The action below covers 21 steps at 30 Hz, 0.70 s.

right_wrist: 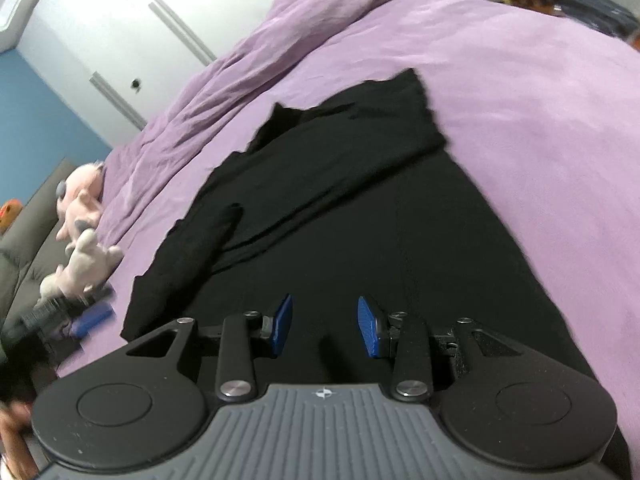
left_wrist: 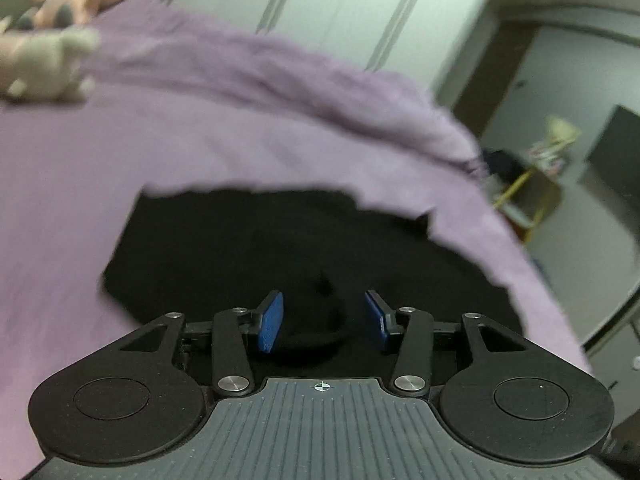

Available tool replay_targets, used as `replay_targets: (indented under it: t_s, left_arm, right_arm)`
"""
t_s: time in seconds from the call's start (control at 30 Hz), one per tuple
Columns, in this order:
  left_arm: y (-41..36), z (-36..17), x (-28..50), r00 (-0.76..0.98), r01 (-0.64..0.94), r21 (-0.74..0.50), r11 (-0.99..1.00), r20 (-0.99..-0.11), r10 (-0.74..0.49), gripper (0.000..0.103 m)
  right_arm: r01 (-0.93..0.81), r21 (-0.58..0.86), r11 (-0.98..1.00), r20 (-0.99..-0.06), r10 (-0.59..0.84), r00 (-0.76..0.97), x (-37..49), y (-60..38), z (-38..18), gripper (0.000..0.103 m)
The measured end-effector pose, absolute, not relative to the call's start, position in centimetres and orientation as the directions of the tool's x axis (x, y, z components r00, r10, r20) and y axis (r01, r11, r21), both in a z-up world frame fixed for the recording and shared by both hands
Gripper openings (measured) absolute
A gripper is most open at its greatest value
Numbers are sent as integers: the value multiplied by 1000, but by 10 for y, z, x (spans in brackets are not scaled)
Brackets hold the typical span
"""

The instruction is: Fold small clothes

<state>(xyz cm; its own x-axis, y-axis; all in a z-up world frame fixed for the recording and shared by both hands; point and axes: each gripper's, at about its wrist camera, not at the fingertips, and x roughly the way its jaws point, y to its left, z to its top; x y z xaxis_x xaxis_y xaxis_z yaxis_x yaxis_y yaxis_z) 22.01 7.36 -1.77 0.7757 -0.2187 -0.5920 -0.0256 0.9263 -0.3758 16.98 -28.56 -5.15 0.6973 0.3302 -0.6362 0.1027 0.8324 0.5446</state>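
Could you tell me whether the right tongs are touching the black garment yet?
Cannot tell. In the right wrist view the right tongs stand open over the black garment, but nothing there shows contact or a gap.

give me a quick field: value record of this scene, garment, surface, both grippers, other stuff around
garment: black garment lying spread on the bed, one part folded over near its far end
surface: purple bedcover, rumpled along the far side
left gripper: left gripper open, over the black cloth, nothing held
right gripper: right gripper open, over the black cloth, nothing held
contact: cannot tell whether either touches the cloth
other items: pale plush toys at the bed's edge
background: white wardrobe doors, blue wall
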Motion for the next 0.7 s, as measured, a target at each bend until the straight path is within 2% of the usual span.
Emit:
replay_targets:
  t_s: [0.1, 0.23, 0.27, 0.47, 0.63, 0.7]
  left_arm:
    - [90, -31, 206, 757, -147, -297, 944, -648, -86, 51]
    - [106, -45, 195, 713, -265, -222, 938, -700, 36, 53]
    - [110, -48, 194, 700, -291, -205, 934, -711, 63, 53]
    - [125, -59, 186, 684, -323, -178, 929, -723, 100, 53]
    - [120, -61, 179, 684, -308, -166, 937, -724, 96, 54]
    - [117, -62, 178, 687, -297, -158, 942, -720, 95, 55]
  right_arm:
    - [28, 576, 817, -613, 409, 676, 203, -264, -47, 41]
    - [-30, 642, 766, -582, 513, 630, 253, -226, -46, 61]
    - [-29, 657, 753, -582, 531, 616, 264, -217, -48, 63]
    - [24, 646, 763, -630, 516, 581, 315, -164, -44, 63]
    - [-77, 419, 905, -733, 387, 560, 312, -104, -38, 62]
    - [-66, 313, 948, -778, 295, 555, 313, -91, -44, 45]
